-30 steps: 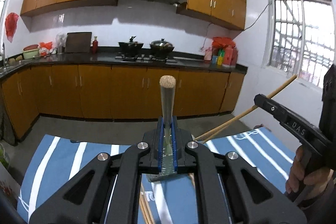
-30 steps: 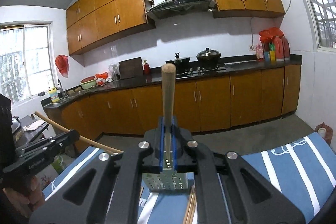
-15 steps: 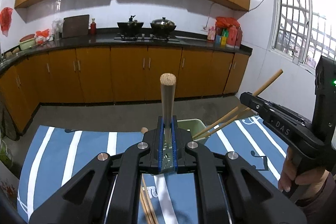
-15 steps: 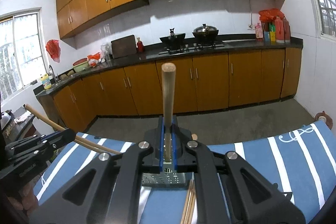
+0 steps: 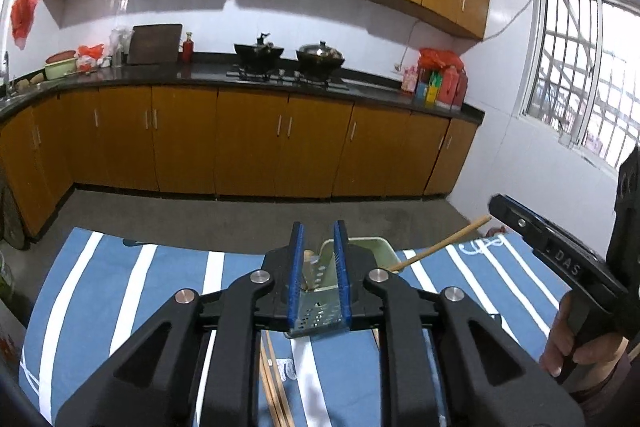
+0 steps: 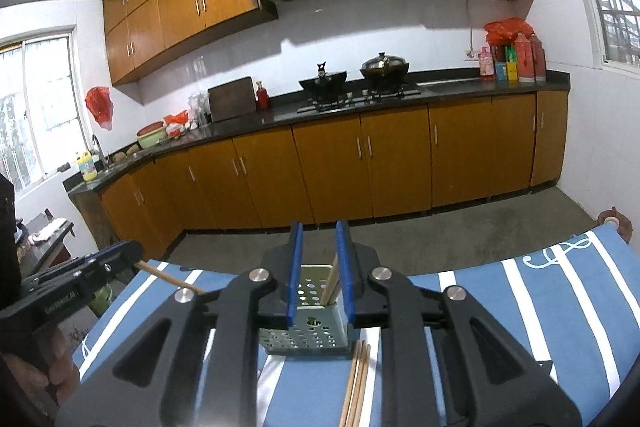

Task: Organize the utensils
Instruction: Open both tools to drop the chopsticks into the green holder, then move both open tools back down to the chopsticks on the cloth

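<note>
- Chopsticks (image 6: 356,383) lie loose on the striped desk (image 6: 520,307), just in front of the perforated holder (image 6: 308,337).
- Fingers of the left gripper (image 5: 319,277) and right gripper (image 6: 320,273) have just been opening; pads clear, nothing pinched.
- Wooden handles (image 6: 331,285) stand in the holder: drop-off step seems done.
- Next: back away from the holder, reach for the chopsticks.
- Both grippers tilt slightly downward toward the holder.

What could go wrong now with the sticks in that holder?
1. Both grippers, left and right, have just been opening, and the wooden sticks lean in the perforated holder. Their long tops could tip the holder.
2. One stick juts far out sideways; a retreating gripper could snag it.
3. Loose chopsticks lie right against the holder on the striped cloth. A nudge may roll them off.
</note>
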Motion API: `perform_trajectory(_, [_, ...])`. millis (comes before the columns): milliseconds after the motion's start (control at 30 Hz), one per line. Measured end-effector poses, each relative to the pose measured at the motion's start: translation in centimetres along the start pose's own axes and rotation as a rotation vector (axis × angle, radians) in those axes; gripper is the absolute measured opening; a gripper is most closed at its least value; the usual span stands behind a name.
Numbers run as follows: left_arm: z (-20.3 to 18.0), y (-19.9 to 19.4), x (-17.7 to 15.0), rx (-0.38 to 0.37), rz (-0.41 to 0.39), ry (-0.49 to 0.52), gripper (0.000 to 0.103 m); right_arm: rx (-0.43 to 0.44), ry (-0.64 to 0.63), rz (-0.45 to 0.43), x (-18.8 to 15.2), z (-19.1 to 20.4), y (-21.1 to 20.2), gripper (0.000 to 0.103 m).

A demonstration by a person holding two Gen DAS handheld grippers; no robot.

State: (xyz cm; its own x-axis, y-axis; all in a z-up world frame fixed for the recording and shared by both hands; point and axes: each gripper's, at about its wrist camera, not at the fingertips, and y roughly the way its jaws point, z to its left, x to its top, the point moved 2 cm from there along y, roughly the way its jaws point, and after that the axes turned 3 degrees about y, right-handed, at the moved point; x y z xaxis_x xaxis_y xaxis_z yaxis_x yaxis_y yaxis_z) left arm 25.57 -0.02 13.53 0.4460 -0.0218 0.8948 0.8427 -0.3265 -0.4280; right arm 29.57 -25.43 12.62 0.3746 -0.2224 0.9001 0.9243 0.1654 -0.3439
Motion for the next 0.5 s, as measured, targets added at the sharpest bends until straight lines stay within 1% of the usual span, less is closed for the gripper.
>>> perform_trajectory(167, [1.1, -2.7, -0.6, 0.015, -0.049, -0.024, 0.016, -0.034, 0.009, -0.038, -1.0, -1.6, -3.2, 0.019])
perform_trajectory(267, [2.2, -3.7, -2.1, 0.042, -0.05, -0.038, 0.016, -0.077, 0.027, -0.023, -2.9, -3.5, -4.4, 0.024])
perform_trajectory(300, [2.7, -3.8, -2.9, 0.059, -0.038, -0.039, 0.016, -0.094, 0.03, -0.007, -3.8, -4.1, -4.4, 0.025])
perform_trajectory(333, [3.3, -3.5, -3.8, 0.082, -0.019, -0.037, 0.017, -0.12, 0.035, 0.026, -5.1, -4.8, -4.2, 0.025])
perform_trajectory(400, [4.2, -2.9, -5.7, 0.118, 0.029, -0.032, 0.02, -0.143, 0.045, 0.083, -7.2, -5.9, -3.4, 0.025])
perform_trajectory(433, [4.7, -2.3, -7.0, 0.135, 0.061, -0.033, 0.02, -0.16, 0.055, 0.128, -8.7, -6.5, -2.7, 0.025])
perform_trajectory(467, [5.4, -1.4, -8.5, 0.165, 0.107, -0.033, 0.02, -0.171, 0.064, 0.165, -9.8, -6.9, -2.0, 0.025])
perform_trajectory(500, [5.9, -0.6, -9.9, 0.191, 0.149, -0.031, 0.021, -0.18, 0.076, 0.218, -11.5, -7.2, -1.0, 0.025])
